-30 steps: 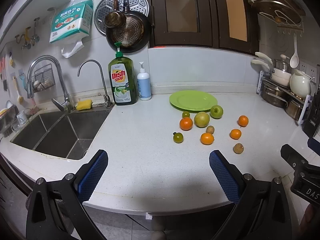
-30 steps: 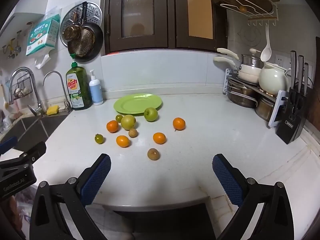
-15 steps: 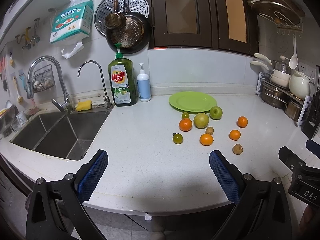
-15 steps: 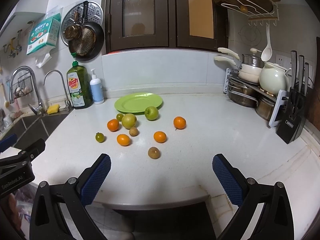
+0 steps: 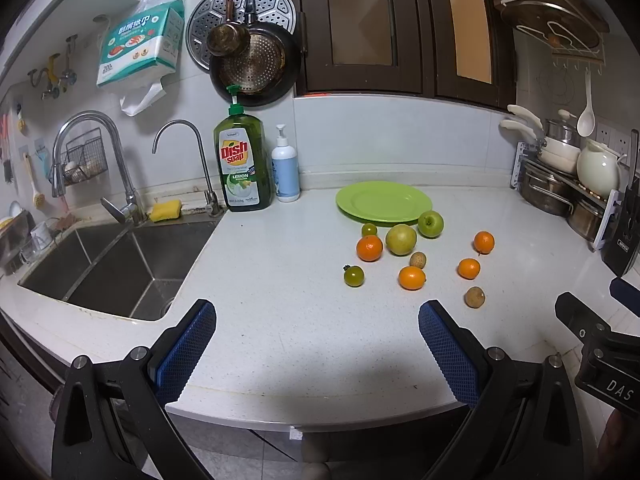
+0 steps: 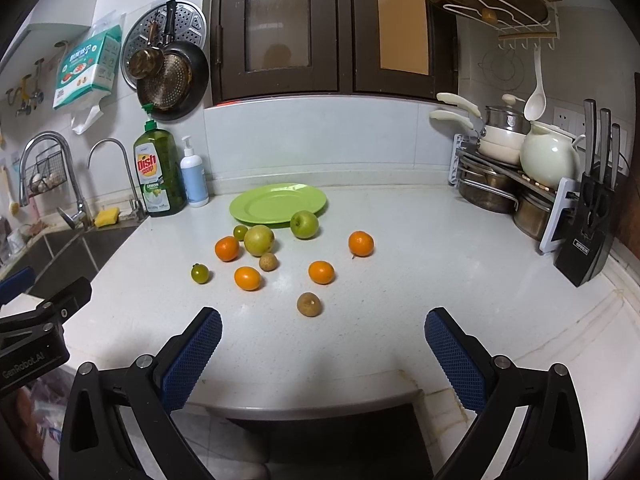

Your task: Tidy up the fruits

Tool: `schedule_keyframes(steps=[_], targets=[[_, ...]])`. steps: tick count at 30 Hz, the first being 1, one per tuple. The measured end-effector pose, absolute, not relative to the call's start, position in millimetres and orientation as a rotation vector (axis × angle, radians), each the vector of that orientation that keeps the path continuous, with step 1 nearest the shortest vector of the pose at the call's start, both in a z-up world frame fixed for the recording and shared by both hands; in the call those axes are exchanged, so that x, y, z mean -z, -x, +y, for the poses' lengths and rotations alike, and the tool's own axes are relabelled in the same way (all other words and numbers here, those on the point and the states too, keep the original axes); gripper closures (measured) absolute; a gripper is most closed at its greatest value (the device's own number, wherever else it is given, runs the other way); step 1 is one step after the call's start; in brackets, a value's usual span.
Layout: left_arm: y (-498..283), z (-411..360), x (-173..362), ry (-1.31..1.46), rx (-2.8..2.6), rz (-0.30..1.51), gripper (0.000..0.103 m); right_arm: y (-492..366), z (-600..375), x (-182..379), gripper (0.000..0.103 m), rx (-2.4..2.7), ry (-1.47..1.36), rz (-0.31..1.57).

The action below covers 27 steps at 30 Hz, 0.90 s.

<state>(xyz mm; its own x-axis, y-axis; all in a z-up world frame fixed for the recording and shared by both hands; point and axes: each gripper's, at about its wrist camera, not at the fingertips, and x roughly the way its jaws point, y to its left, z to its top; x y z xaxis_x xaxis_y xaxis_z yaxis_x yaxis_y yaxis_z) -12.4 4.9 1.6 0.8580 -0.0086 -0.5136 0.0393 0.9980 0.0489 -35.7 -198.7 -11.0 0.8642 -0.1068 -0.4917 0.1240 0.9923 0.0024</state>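
Both the left gripper [image 5: 316, 336] and right gripper [image 6: 323, 338] are hovering wide open and empty, so the right one is best reaching straight ahead for the nearest brown fruit [image 6: 309, 303], carrying it beyond to the green plate [image 6: 256, 210].

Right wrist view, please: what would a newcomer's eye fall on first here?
Probably the bright green plate, bare, near the back of the white counter, with loose fruit scattered in front: a green apple at its rim, and four oranges among smaller pieces. Nearer the camera, the right gripper hangs with its blue-padded jaws wide apart, holding nothing.
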Motion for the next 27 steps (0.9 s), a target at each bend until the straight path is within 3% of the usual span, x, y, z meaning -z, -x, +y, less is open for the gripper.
schedule_keyframes(steps=[27], targets=[[12.0, 4.5, 2.4, -0.061, 0.028, 0.544, 0.0, 34.6, -198.3, 12.4, 0.001, 0.121, -0.035, 0.517]])
